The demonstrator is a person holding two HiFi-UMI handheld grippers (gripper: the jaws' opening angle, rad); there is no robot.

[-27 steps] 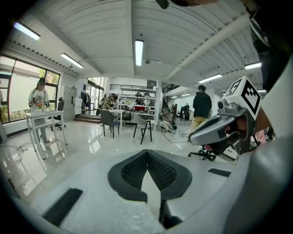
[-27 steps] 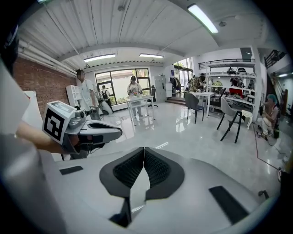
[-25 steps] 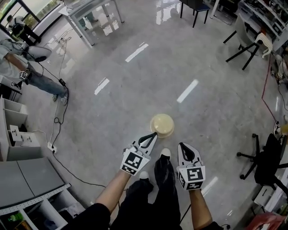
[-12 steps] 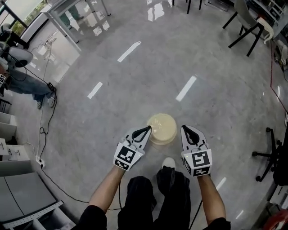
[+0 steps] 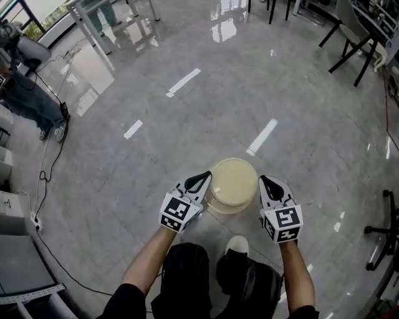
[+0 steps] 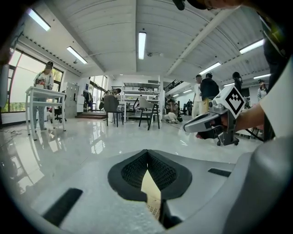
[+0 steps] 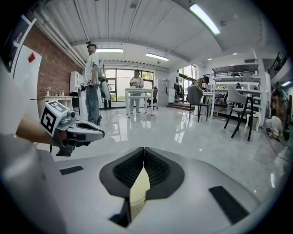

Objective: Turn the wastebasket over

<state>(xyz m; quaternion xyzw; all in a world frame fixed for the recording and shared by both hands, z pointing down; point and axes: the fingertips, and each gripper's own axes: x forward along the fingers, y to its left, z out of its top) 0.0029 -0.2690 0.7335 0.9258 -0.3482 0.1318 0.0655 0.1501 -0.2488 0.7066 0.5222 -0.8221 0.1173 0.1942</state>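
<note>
A round cream wastebasket [image 5: 232, 185] stands on the grey floor, and its upper face looks flat and closed. My left gripper [image 5: 206, 176] is shut and empty, with its tips close by the basket's left side. My right gripper [image 5: 265, 180] is shut too, just off the basket's right side. Whether either one touches the basket I cannot tell. In the left gripper view the shut jaws [image 6: 147, 153] show a sliver of cream wastebasket [image 6: 151, 189] beneath them, with the right gripper [image 6: 201, 124] across. In the right gripper view a strip of wastebasket [image 7: 137, 192] shows below the jaws [image 7: 143, 151].
My own legs and a white shoe [image 5: 237, 245] are just behind the basket. A person [image 5: 25, 93] stands at far left beside a trailing floor cable [image 5: 47, 168]. Tables [image 5: 112, 19] and black chairs [image 5: 355, 31] line the far side; an office chair base [image 5: 383, 233] sits at right.
Both grippers have come down and forward from in front of my legs to either side of the wastebasket, which now looks larger and nearer. Both stayed shut.
</note>
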